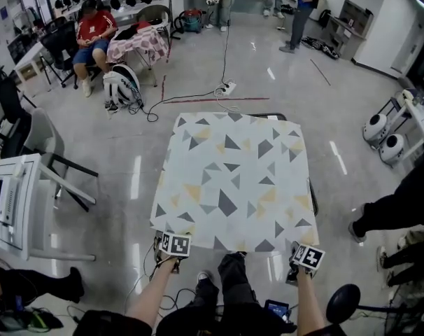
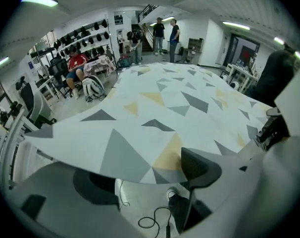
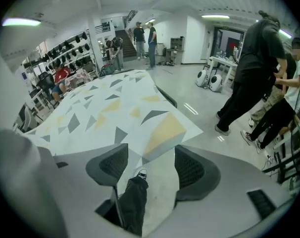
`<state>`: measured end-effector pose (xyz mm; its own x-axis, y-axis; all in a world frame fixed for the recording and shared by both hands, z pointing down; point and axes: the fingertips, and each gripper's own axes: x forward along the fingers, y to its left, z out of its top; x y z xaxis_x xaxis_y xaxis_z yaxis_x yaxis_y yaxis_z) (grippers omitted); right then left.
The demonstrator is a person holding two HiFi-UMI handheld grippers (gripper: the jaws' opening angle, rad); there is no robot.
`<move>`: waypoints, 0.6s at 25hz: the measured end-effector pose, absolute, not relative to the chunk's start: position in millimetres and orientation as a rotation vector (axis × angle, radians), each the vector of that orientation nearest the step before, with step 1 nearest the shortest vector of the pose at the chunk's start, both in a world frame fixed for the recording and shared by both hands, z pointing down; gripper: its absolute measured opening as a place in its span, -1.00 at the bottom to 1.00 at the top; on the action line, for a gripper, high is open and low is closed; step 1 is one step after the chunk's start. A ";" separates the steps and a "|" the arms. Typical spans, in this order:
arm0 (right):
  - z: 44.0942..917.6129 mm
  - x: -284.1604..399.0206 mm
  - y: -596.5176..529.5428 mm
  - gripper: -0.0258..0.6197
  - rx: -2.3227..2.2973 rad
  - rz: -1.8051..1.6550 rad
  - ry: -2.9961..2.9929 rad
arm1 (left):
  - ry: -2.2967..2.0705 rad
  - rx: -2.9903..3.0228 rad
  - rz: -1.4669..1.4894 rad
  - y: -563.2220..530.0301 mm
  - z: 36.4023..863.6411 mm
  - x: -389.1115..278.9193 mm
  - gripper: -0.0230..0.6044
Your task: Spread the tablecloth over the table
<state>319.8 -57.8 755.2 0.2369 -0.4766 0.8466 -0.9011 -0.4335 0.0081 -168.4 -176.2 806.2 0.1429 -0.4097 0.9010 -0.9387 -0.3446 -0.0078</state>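
Note:
The tablecloth, white with grey and yellow triangles, lies spread flat over the table and covers its whole top. In the head view my left gripper sits at the cloth's near left corner and my right gripper at its near right corner, both just below the hanging edge. Seen from the left gripper view, the left gripper stands open, with the tablecloth edge just beyond its pads. The right gripper is open too. The corner of the tablecloth hangs free between its fingertips, touching neither pad.
A grey chair and a white desk stand left of the table. A seated person is at the far left, another person's legs close on the right. Cables lie beyond the table, and a black stool is near right.

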 end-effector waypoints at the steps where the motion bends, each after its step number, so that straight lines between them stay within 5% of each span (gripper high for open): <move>1: 752.7 320.4 -52.2 0.03 2.027 1.112 -1.250 | -1.299 1.849 1.167 -173.6 800.6 -171.8 0.30; 15: 663.9 271.9 -60.1 -0.14 2.115 1.101 -1.630 | -1.284 2.072 1.056 -132.5 713.8 -138.9 0.30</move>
